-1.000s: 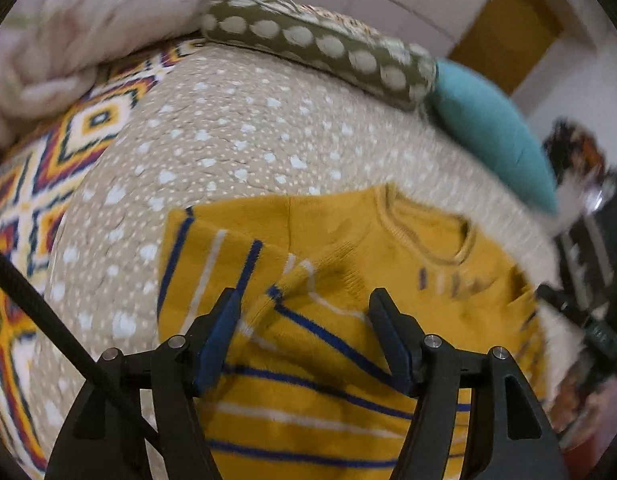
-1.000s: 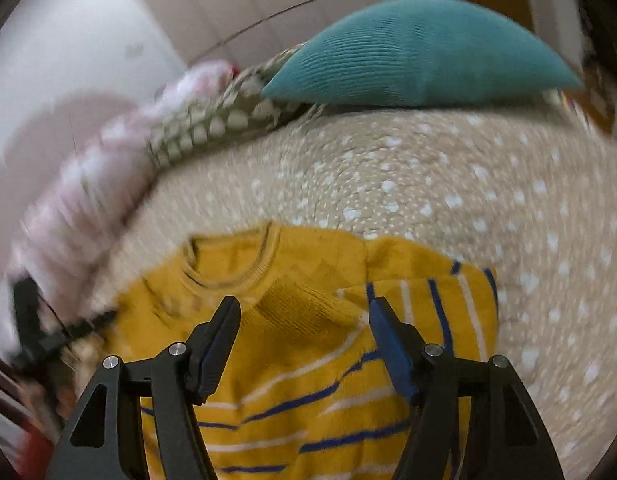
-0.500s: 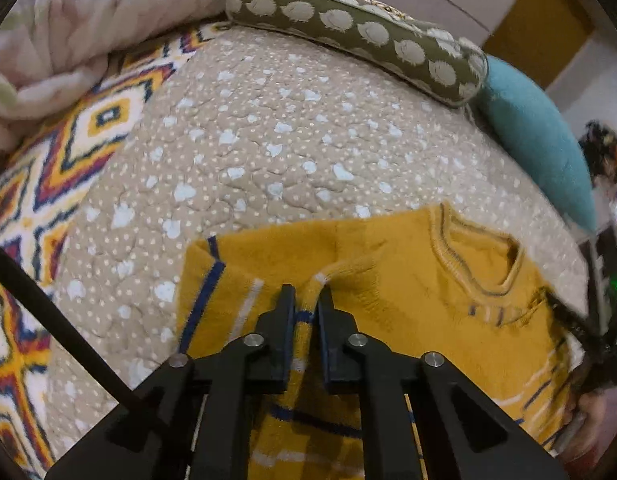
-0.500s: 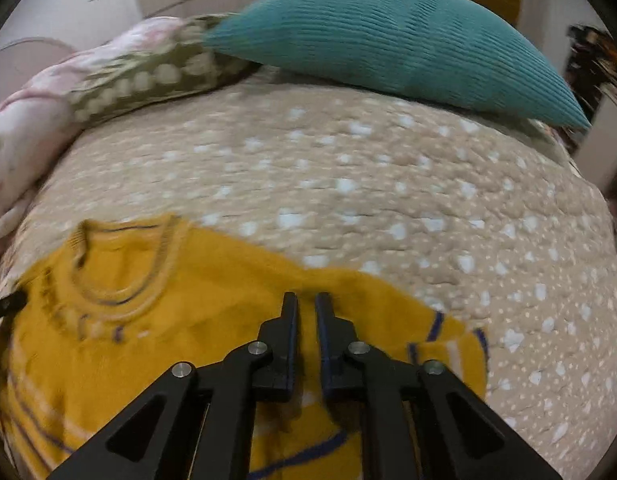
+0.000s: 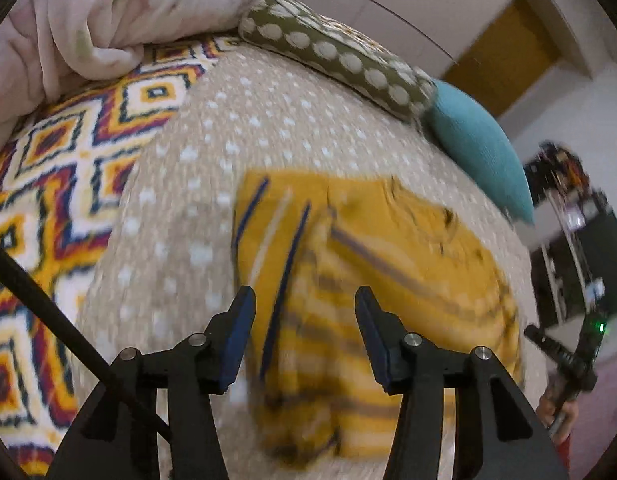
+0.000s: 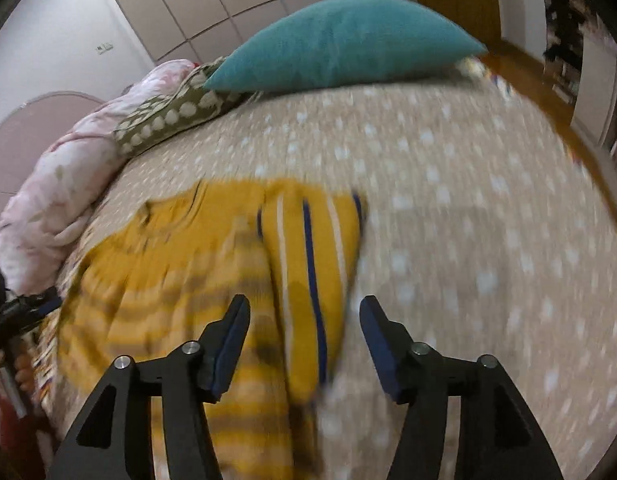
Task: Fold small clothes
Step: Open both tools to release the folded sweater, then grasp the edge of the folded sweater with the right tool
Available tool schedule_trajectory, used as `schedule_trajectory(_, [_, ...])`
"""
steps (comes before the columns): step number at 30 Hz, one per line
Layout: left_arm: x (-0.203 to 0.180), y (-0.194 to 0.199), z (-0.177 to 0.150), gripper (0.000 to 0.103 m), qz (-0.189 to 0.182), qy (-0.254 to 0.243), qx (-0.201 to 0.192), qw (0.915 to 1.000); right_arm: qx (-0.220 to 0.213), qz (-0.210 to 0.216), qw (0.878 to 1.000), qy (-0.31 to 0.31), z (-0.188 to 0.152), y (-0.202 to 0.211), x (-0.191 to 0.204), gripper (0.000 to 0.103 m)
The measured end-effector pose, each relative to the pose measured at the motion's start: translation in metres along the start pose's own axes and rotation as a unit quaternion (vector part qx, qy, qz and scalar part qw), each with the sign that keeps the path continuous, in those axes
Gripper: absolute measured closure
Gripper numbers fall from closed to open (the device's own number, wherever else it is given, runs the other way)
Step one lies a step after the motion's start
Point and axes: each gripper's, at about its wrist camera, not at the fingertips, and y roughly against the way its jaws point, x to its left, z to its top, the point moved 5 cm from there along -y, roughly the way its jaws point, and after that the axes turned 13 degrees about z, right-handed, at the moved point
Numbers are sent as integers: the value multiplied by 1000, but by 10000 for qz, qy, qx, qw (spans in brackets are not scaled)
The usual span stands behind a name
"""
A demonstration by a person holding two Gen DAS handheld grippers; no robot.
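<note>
Now both grippers are spreading, left gripper [image 5: 304, 312] and right gripper [image 6: 304, 320], nothing pinched between the pads; the sweater [image 5: 388, 280] lies flat on the bedspread [image 5: 236, 136] below the teal cushion [image 6: 340, 44], 2 sleeves tucked in for a narrower fold

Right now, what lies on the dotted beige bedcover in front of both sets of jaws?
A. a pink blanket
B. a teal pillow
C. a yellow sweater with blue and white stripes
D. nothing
C: the yellow striped sweater is spread on the dotted bedcover ahead of both open, empty jaws.
</note>
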Motion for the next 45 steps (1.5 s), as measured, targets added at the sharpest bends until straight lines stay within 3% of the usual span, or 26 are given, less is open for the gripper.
schedule_trajectory(2, [-4,3,-19,48,16,-265,-40,9996,12,150,9998,-130,-22,7,-3,37])
schedule_trajectory(4, [-12,1,-40,35,-18,-561,-5,9984,41,228,9995,-224,-44,6,-4,37])
schedule_trajectory(6, [-19,-7,-58,35,-76,-746,182,9970,107,416,9985,-339,-63,2,-1,37])
schedule_trajectory(7, [-21,-11,-62,39,-52,-773,227,9967,119,566,9974,-423,-68,0,0,37])
schedule_trajectory(8, [-22,-13,-65,47,65,-846,239,9961,104,747,9957,-535,-72,0,1,50])
schedule_trajectory(9, [-21,-13,-65,69,275,-1023,256,9940,164,972,9928,-686,-74,0,2,80])
schedule_trajectory(10, [-20,-13,-63,80,300,-1064,290,9935,242,1155,9893,-861,-76,0,0,88])
schedule_trajectory(12, [-12,-4,-58,84,235,-906,316,9951,174,1024,9904,-917,-75,9,-8,92])
schedule_trajectory(15, [-5,7,-55,85,337,-878,202,9954,112,752,9921,-996,-74,17,-24,92])
schedule_trajectory(17, [-1,12,-59,81,404,-846,141,9955,60,804,9899,-1167,-79,20,-33,92])
schedule_trajectory(20, [11,23,-66,73,645,-729,-74,9952,-19,778,9897,-1206,-81,26,-35,91])
schedule_trajectory(23, [25,35,-73,66,681,-470,-223,9963,-186,241,9946,-991,-78,41,-31,87])
schedule_trajectory(25, [31,43,-76,54,658,-276,-380,9967,-355,174,9963,-760,-74,53,-22,85])
schedule_trajectory(26, [34,47,-77,52,691,-148,-503,9962,-518,138,9969,-574,-71,59,-12,77])
schedule_trajectory(29, [35,44,-78,47,798,223,-709,9940,-1103,88,9938,-117,-61,74,15,31])
schedule_trajectory(31, [35,31,-82,42,1087,397,-798,9901,-1201,79,9926,146,-53,69,39,30])
schedule_trajectory(34, [32,17,-91,40,1349,382,-907,9860,-686,-233,9956,595,-40,37,74,32])
schedule_trajectory(37, [31,15,-99,28,1495,204,-1148,9819,-251,-316,9943,985,-32,-2,104,33])
schedule_trajectory(45, [48,19,-100,23,932,580,-1132,9875,297,-215,9812,1894,-23,-113,207,46])
